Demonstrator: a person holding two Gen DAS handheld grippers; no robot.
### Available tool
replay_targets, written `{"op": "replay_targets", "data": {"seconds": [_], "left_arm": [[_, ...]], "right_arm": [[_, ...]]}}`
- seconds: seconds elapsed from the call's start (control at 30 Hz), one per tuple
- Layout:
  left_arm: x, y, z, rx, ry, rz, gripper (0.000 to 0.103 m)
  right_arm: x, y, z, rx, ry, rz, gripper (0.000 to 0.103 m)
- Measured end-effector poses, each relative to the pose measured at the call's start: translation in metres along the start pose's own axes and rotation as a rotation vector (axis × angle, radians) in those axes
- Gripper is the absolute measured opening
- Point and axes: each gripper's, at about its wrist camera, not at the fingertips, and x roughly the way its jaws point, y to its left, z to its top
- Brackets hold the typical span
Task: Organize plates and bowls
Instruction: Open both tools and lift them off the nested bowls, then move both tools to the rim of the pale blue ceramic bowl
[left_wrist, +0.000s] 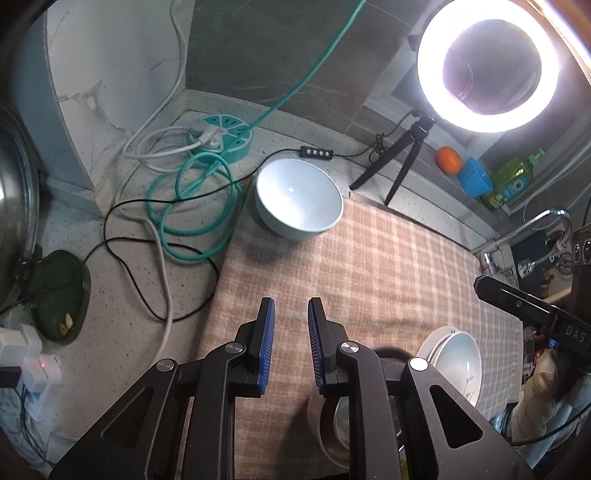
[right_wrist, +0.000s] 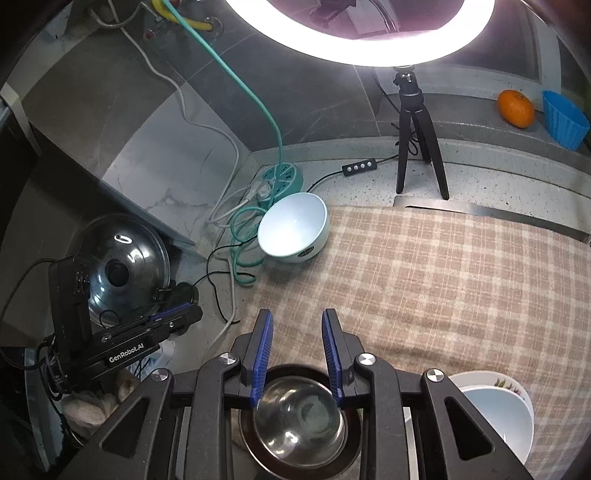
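Note:
A pale blue bowl (left_wrist: 299, 199) (right_wrist: 291, 229) stands tilted at the far left edge of the checked cloth (left_wrist: 388, 266) (right_wrist: 443, 277). My left gripper (left_wrist: 291, 310) hovers over the cloth, open by a narrow gap with nothing between its blue pads. My right gripper (right_wrist: 297, 319) is also open and empty, above a steel bowl (right_wrist: 299, 417) (left_wrist: 334, 421) that sits nested in a darker dish. A white bowl (left_wrist: 458, 358) (right_wrist: 495, 413) rests on a flowered plate (right_wrist: 506, 382) at the near right. Each gripper shows in the other's view, the left (right_wrist: 192, 314) and the right (left_wrist: 480, 284).
A ring light on a black tripod (right_wrist: 417, 140) stands behind the cloth. A round teal power strip (left_wrist: 221, 138) with coiled cables lies at the far left. A glass pot lid (right_wrist: 118, 266) leans at the left. An orange (right_wrist: 515, 107) and a blue cup (right_wrist: 563, 120) sit on the ledge, near a faucet (left_wrist: 543, 221).

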Motion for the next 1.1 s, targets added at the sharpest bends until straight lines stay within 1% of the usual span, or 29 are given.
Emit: {"op": "replay_targets", "data": {"seconds": [0.03,0.07,0.2,0.33,0.37,0.53,0.63,0.73,0.8,0.83,0.93,1.1], "left_arm": [[0.002,0.002,0.004,-0.006,-0.002,-0.002,0.017],[0.003,0.005,0.007,-0.013,-0.005,-0.001,0.017],[0.013,0.015,0.024,-0.050,-0.010,-0.003,0.017],[0.029,0.024,0.039,-0.088,0.004,-0.009,0.017],[0.033,0.026,0.042,-0.095,0.007,-0.010,0.017],[0.053,0.029,0.055,-0.109,0.023,-0.018,0.017],[0.063,0.030,0.061,-0.125,0.033,-0.034,0.017],[0.071,0.033,0.067,-0.146,0.034,-0.046,0.017],[0.076,0.035,0.071,-0.162,0.032,-0.035,0.022],[0.078,0.037,0.073,-0.171,0.028,-0.025,0.027],[0.084,0.043,0.082,-0.205,0.034,-0.032,0.027],[0.093,0.047,0.093,-0.208,0.035,-0.016,0.028]], "right_arm": [[0.009,-0.003,0.008,0.007,-0.002,-0.002,0.025],[0.009,-0.003,0.008,0.007,-0.002,-0.002,0.025],[0.033,-0.010,0.026,0.020,0.004,-0.022,0.025],[0.046,-0.015,0.035,0.035,0.007,-0.011,0.025],[0.056,-0.018,0.041,0.047,0.013,-0.014,0.025],[0.072,-0.025,0.050,0.072,0.024,-0.005,0.025],[0.088,-0.031,0.058,0.100,0.033,-0.004,0.025],[0.096,-0.034,0.061,0.116,0.039,0.004,0.025],[0.106,-0.038,0.068,0.128,0.035,-0.001,0.025],[0.109,-0.039,0.071,0.131,0.032,-0.006,0.025],[0.117,-0.040,0.076,0.129,0.031,-0.018,0.025],[0.140,-0.039,0.087,0.113,0.055,-0.028,0.025]]}}
